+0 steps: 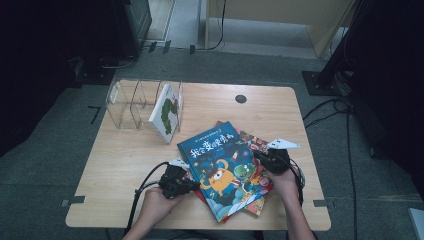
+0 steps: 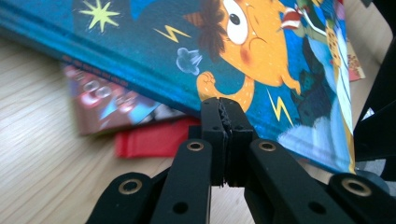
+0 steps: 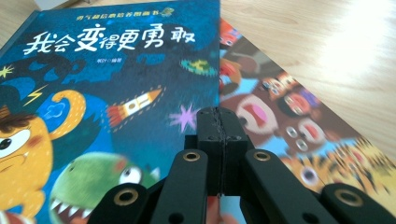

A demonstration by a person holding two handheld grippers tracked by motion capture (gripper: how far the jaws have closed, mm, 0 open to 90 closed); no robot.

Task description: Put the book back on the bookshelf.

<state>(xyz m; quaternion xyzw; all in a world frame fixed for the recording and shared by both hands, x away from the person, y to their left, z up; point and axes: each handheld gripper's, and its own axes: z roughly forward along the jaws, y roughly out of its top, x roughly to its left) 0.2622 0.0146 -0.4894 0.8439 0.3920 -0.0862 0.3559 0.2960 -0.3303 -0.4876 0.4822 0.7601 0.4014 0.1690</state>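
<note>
Two grippers: left gripper and right gripper flank the stack near the table's front edge, each with jaws clenched pad to pad on nothing
Left gripper tip: in the left gripper view it sits at the near edge of the blue book, by the orange creature; I cannot tell whether it touches
Right gripper tip: in the right gripper view it sits low at the blue cover's right edge, beside the monster-faces book
Stack: blue book on top, skewed; the monster-faces book and a red cover fan out beneath
Table: pale wood
Farther back: clear divider rack at the far left, with a white-and-green book leaning in its right-hand slot
Done, as I judge it: one book racked
Left: the blue book and those under it, none lifted yet, other slots free
</note>
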